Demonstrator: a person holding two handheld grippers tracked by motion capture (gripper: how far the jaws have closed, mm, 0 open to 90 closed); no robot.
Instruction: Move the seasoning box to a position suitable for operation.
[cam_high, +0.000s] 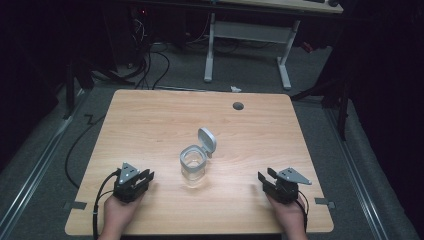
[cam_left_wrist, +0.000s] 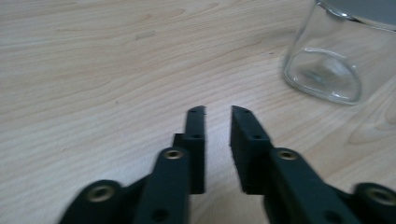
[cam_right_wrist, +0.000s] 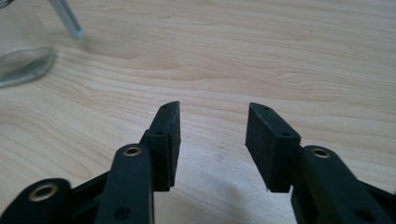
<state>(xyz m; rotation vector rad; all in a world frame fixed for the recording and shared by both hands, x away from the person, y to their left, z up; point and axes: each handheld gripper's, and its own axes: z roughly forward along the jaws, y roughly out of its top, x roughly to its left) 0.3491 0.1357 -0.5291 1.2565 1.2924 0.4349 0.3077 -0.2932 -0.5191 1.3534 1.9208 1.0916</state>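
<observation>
A clear glass jar (cam_high: 193, 165) stands upright in the middle of the wooden table (cam_high: 160, 115), its grey hinged lid (cam_high: 207, 139) flipped up and back. My left gripper (cam_high: 147, 177) rests on the table to the jar's left, its jaws a narrow gap apart with nothing between them. In the left gripper view the jar (cam_left_wrist: 327, 65) stands ahead and to the right of the gripper (cam_left_wrist: 218, 112). My right gripper (cam_high: 265, 176) rests to the jar's right, open wider and empty. The right gripper view has the jar's base (cam_right_wrist: 23, 65) at far left, away from the gripper (cam_right_wrist: 214, 109).
A round cable hole (cam_high: 238, 106) sits near the table's far edge. Behind the table stands a white desk frame (cam_high: 245, 35), with cables (cam_high: 150, 65) on the grey floor. The person's hands hold both grippers near the table's front edge.
</observation>
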